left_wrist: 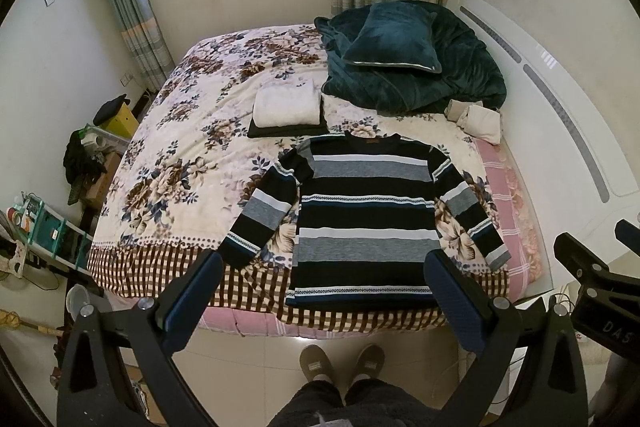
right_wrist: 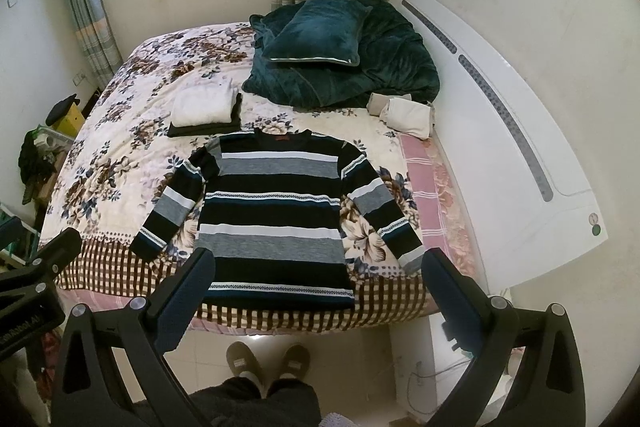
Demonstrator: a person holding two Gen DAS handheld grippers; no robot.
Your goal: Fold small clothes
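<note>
A striped sweater (left_wrist: 366,223) in black, grey, white and blue lies flat on the bed, collar away from me, both sleeves spread out; it also shows in the right wrist view (right_wrist: 276,223). My left gripper (left_wrist: 324,267) hangs open above the hem, well short of the cloth. My right gripper (right_wrist: 318,265) is open too, held high over the bed's near edge with nothing between its fingers. Behind the sweater rests a folded white garment (left_wrist: 287,105) on a folded black one (left_wrist: 286,130).
A dark green duvet and pillow (left_wrist: 396,41) are piled at the head of the bed (left_wrist: 180,147). Rolled beige cloths (left_wrist: 478,119) lie by the white headboard (right_wrist: 520,131). A person's slippered feet (left_wrist: 342,365) stand on the floor at the bed's foot. Cluttered shelves (left_wrist: 48,227) line the left wall.
</note>
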